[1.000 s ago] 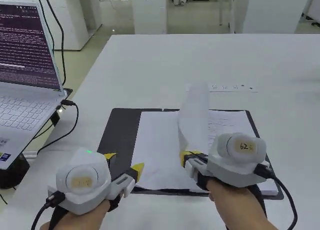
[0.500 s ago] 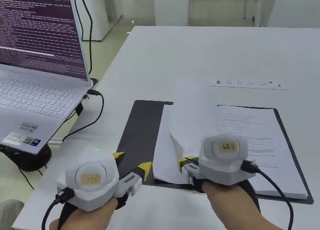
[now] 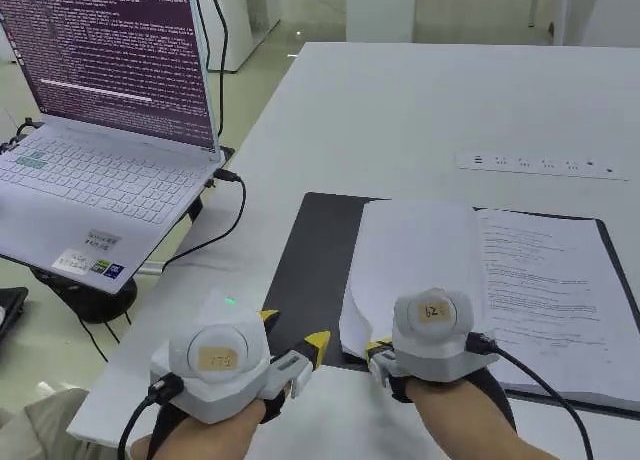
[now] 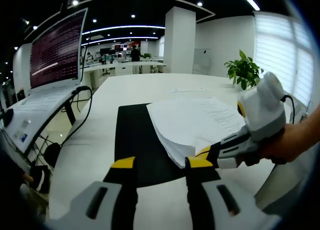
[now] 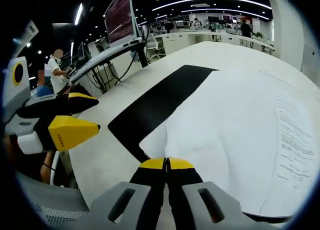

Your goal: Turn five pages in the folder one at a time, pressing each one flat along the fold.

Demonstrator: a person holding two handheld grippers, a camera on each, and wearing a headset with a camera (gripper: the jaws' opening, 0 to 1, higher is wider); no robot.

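Your right tongs are closed, and by the look of it they pinch the near edge of one page, close to its lower corner. That page arches up and away in front of them, bowed over the middle of the folder. The folder lies open on the worktop just ahead of both tongs. Its black inner cover is in front of your left tongs, and the printed stack is to the right of the right ones.

Your left tongs are open and hold nothing. They hover over the near edge of the black cover, just beside the right pair.

Treat the page as very light, limp and easy to crease. It likely sags wherever it is unsupported and may tear at the binding if you tug it. A single sheet is also slick against the tips, so a corner pinch is probably the best hold, kept gentle. Carry the page over in an arc; dragging risks lifting the sheet below it. For pressing, run the flat outer side of a tip along the fold, since a point could dent the paper.
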